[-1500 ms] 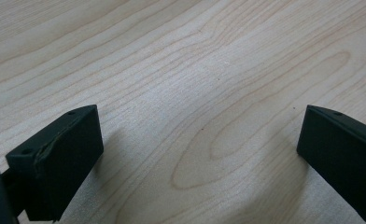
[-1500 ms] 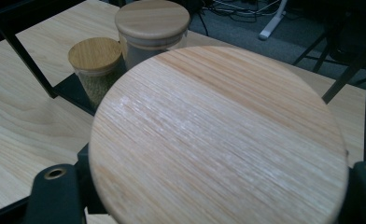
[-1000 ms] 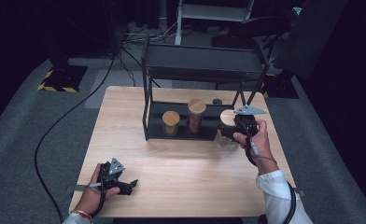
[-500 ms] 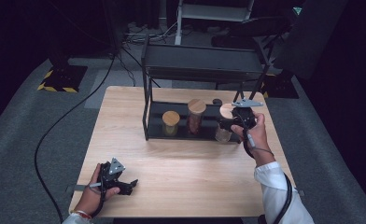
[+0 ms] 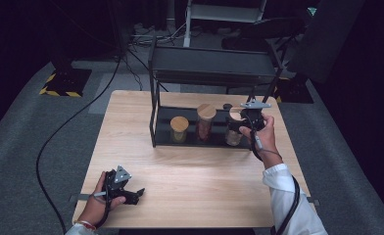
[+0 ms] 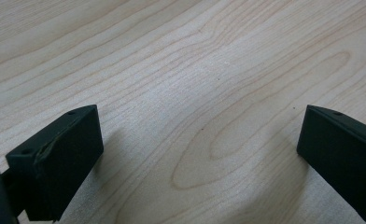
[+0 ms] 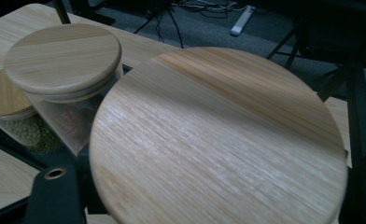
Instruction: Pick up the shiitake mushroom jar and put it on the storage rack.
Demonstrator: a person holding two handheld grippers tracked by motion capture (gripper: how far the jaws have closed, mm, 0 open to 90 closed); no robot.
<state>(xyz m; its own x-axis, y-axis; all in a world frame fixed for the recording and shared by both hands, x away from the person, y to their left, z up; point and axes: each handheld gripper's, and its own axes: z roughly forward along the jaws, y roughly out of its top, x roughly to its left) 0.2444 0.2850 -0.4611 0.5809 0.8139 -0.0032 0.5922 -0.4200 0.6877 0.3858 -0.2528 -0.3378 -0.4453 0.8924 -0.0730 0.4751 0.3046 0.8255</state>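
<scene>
My right claw [image 5: 243,125] grips the right-hand jar [image 7: 218,140] on the rack's lower shelf [image 5: 163,137]; next, I release it gently.

A jar [image 5: 233,133] is gripped by the right gripper [image 5: 246,122] on the rack's [image 5: 161,120] lower shelf, beside two more jars [image 5: 205,122]. The left gripper [image 5: 124,188] is rested on the table [image 5: 200,181].

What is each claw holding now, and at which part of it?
The right claw grips the rightmost jar on its body, below the wooden lid. The left claw is open and holds nothing.
</scene>
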